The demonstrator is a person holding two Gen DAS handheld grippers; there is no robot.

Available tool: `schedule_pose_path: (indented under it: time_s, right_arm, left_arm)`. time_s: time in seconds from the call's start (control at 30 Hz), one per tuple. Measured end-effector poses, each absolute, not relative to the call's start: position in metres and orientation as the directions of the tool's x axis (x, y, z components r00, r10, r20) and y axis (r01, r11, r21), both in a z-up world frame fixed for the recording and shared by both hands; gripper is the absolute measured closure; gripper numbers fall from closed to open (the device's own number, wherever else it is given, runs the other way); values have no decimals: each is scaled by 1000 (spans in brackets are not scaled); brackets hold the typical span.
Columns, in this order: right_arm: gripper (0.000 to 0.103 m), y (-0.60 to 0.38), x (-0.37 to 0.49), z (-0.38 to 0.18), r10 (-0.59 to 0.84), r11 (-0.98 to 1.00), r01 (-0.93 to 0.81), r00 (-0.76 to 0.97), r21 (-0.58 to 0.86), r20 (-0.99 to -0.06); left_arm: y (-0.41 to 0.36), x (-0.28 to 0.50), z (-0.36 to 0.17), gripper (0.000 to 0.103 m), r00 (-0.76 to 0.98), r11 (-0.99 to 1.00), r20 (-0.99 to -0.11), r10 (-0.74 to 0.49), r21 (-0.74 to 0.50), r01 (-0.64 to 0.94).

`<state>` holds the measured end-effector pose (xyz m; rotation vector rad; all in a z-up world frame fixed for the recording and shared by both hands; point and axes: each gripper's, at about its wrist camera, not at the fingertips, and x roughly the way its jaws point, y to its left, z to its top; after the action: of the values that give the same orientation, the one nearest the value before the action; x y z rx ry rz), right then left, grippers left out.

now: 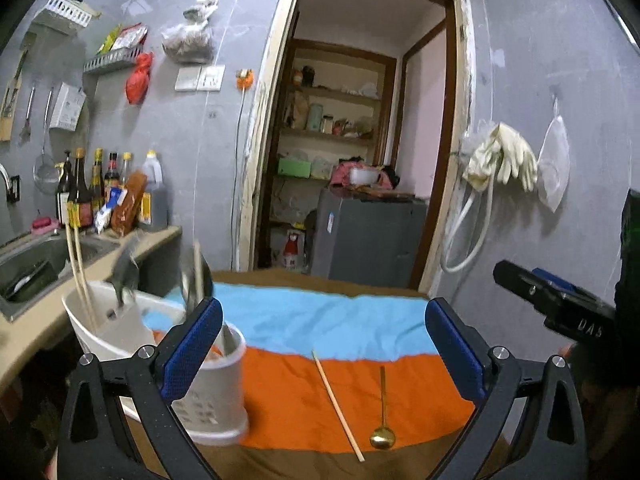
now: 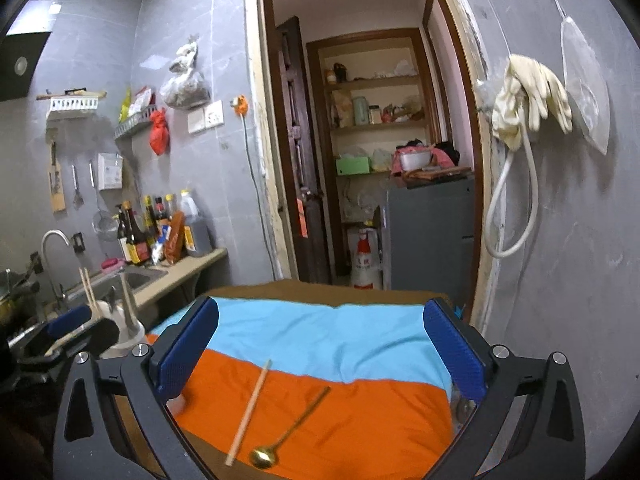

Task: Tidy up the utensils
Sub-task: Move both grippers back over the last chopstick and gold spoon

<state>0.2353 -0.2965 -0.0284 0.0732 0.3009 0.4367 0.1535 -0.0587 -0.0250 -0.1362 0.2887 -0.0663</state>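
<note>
A single wooden chopstick (image 1: 338, 398) and a gold spoon (image 1: 383, 420) lie on the orange part of a blue and orange cloth (image 1: 320, 328). Both also show in the right wrist view, the chopstick (image 2: 250, 412) left of the spoon (image 2: 290, 430). A white utensil holder (image 1: 160, 356) stands at the cloth's left edge with chopsticks (image 1: 78, 268) and dark utensils in it. My left gripper (image 1: 324, 348) is open and empty, its left finger just in front of the holder. My right gripper (image 2: 320, 346) is open and empty above the chopstick and spoon.
A counter with a sink (image 1: 28, 268) and sauce bottles (image 1: 104, 192) runs along the left. A doorway behind the table leads to shelves and a grey fridge (image 1: 368, 236). Gloves and a hose (image 1: 500, 160) hang on the right wall. The right gripper's body (image 1: 560, 304) shows at the right edge.
</note>
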Motion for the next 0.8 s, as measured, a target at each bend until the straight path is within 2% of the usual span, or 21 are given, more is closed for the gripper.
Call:
schedule_pose_path:
  time_s: [0.2,0.3,0.37,0.53,0.57,0.63,0.8]
  right_arm:
    - [1,-308,259,-61,440,898,-406,818,170,-371]
    - [8,-308,272,-79,450,892,-409,780,191,-434]
    - [19,-304,281,-92,446,893,-410,753,184,-484]
    - [31,-298,296,-115,486,869,-440,681,226,-547]
    - [36,-297,300,-119,492,866,-442,665,235,-562]
    - [46,-295,306,-125,499,861,-445,640,248,-584]
    - [64,-291,323,-143,521,845,-437,550,307,-653]
  left_arm:
    - [-76,175,-60,4,916,983,-387,-107,-177,40]
    - [-84,185,-72,4,903,987,-418,-97,-156,34]
    - [-88,192,-79,4,895,989,-436,-100,-145,39]
    - [-94,210,-96,4,862,990,-498,-100,-134,38]
    - [-94,213,-99,5,855,991,-510,-95,-133,30]
    - [-94,219,-104,9,843,991,-531,-89,-134,20]
    - [-92,240,-118,42,780,989,-618,-101,-148,11]
